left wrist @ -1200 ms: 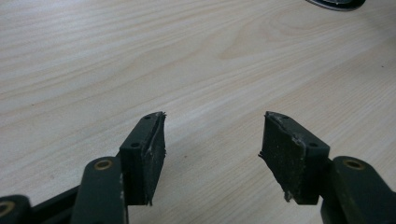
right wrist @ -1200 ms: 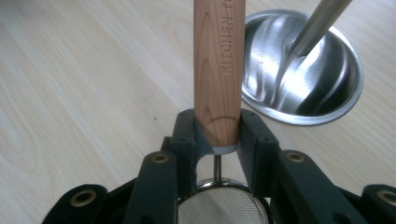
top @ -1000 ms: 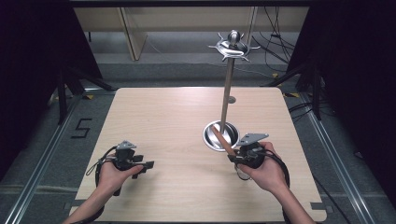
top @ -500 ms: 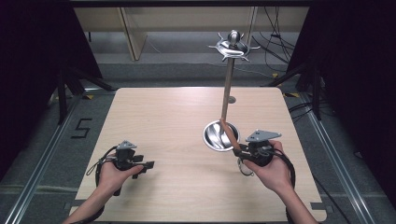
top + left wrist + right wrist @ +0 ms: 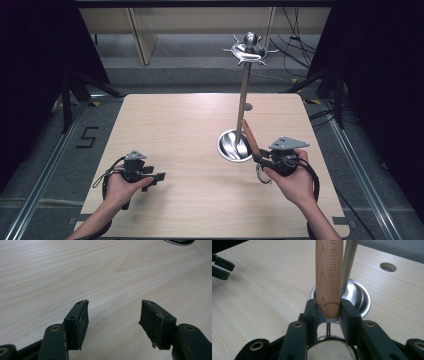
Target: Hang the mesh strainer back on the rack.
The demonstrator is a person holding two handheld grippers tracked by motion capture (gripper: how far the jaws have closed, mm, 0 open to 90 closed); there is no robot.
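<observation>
Since a second ago: right hand-held gripper (image 5: pixel 261 159) pulled back from over the stand's round steel base (image 5: pixel 234 145) toward the bench's right edge, now just beside the base's right rim; wooden-handled strainer (image 5: pixel 249 138) carried along, handle tilted up and leaning toward the steel pole (image 5: pixel 244 98). Left hand-held gripper (image 5: pixel 156 176) unmoved, well left of the base, low over the bench (image 5: pixel 170 120), held in the left hand (image 5: pixel 122 187).

From the high view alone: pole rising from the base to a spiked steel hanger top (image 5: pixel 250 49); small round hole (image 5: pixel 248 106) in the bench beyond the base; right hand (image 5: pixel 292 182) gripping from behind.

From the right gripper view alone: jaws pinching the wooden handle (image 5: pixel 329 277) near its lower end, embossed lettering "KITCHEN" along its side; fine wire mesh (image 5: pixel 329 352) of the strainer bowl below the jaws; pole (image 5: pixel 349 265) just right of the handle, contact impossible to tell; base (image 5: pixel 358 296) behind.

From the left gripper view alone: jaws spread wide, nothing between, bare wood grain of the bench (image 5: pixel 75 272) beneath; worn rubber pads (image 5: pixel 84 322); sliver of the base's rim (image 5: pixel 178 242) at the top edge.
</observation>
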